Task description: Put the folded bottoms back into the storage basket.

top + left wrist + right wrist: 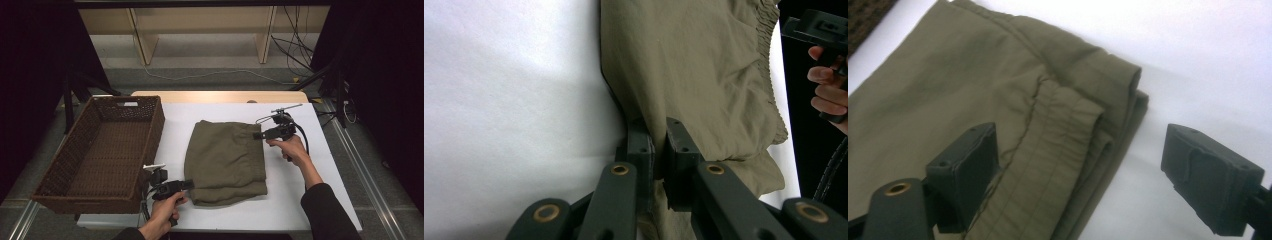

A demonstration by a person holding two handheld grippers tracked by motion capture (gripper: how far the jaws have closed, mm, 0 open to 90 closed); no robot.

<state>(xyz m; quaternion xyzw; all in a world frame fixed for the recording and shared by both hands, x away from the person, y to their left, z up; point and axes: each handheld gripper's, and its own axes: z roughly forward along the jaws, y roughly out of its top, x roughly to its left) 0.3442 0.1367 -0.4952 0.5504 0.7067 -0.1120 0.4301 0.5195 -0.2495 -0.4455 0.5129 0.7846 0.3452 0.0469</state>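
Observation:
A folded olive-green garment (227,160) lies in the middle of the white table (300,200). My left gripper (188,184) is at its near left corner. In the left gripper view the left gripper (658,150) is shut on the garment's (694,75) edge, with cloth pinched between the pads. My right gripper (258,135) is at the garment's far right edge, by the elastic waistband. In the right gripper view that gripper (1085,147) stands wide open, with the waistband corner (1068,130) lying between and below the jaws, untouched.
An empty brown wicker basket (156,132) stands on the table's left side, close to the garment. Bare white table lies to the right of the garment and along the front edge. Beyond the table are wooden shelving (200,25) and floor cables (295,55).

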